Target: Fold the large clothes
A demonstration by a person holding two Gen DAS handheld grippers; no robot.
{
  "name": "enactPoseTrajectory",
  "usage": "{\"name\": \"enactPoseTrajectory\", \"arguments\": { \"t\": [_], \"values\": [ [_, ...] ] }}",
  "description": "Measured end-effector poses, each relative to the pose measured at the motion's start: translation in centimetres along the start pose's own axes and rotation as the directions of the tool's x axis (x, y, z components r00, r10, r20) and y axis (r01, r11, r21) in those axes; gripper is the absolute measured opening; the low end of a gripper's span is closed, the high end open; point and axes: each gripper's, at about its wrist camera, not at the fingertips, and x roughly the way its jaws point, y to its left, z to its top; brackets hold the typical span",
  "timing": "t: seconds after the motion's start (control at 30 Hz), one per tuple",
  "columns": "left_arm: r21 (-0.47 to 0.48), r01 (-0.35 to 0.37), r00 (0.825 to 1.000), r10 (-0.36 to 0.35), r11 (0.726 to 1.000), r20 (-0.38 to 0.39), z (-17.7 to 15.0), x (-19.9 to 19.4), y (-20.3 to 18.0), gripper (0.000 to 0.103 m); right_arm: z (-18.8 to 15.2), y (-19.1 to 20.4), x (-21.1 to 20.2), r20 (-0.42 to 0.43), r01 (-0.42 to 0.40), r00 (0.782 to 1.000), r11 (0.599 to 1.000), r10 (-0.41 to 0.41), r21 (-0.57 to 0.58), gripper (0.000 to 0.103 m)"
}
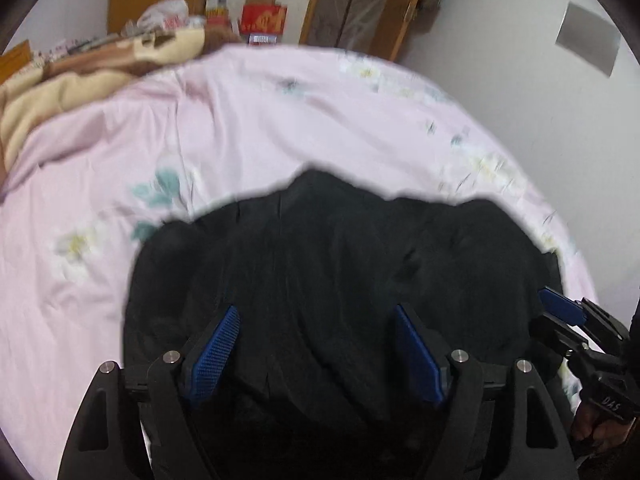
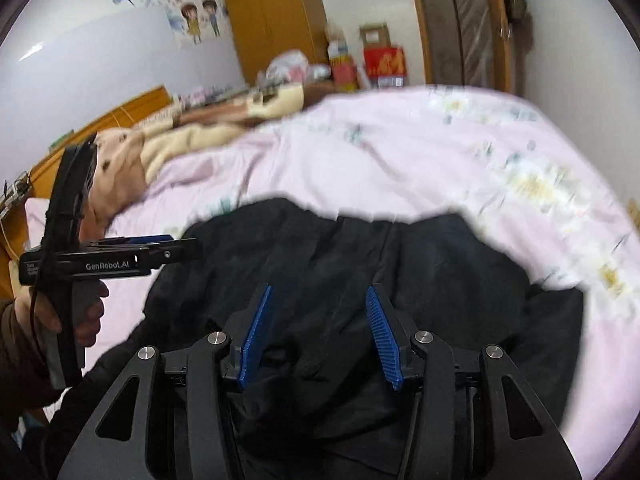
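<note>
Left tool, marked "GenRobot.AI", and right tool hover with fingers spread over a black garment on the pink-sheeted bed

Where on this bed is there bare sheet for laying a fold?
Bare pink floral sheet lies beyond the black garment and to its left. The far-left end is crowded by a beige blanket. Both tongs sit over the garment.

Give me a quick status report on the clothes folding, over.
Left gripper open, right gripper open, both over the cloth, gripping nothing. Black garment rumpled on the pink floral bedsheet, fold not finished. Nothing in the way near it.
</note>
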Motion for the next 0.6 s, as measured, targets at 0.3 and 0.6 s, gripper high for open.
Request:
{"name": "enactPoseTrajectory", "arguments": {
  "t": [0.3, 0.6],
  "values": [
    [0.015, -0.011, 1.000, 0.011, 1.000, -0.013, -2.4, 3.7, 0.4, 0.079, -3.7, -1.4, 4.4, -0.110, 0.062, 0.992, 0.997, -0.067, -0.049, 0.046],
    [-0.027, -0.009, 0.999, 0.008, 1.000, -0.045, -2.4, 3.7, 0.6, 0.079, -3.6, -1.0, 5.1, -0.151, 0.104, 0.983, 0.994, -0.108, -0.036, 0.046]
  ]
}}
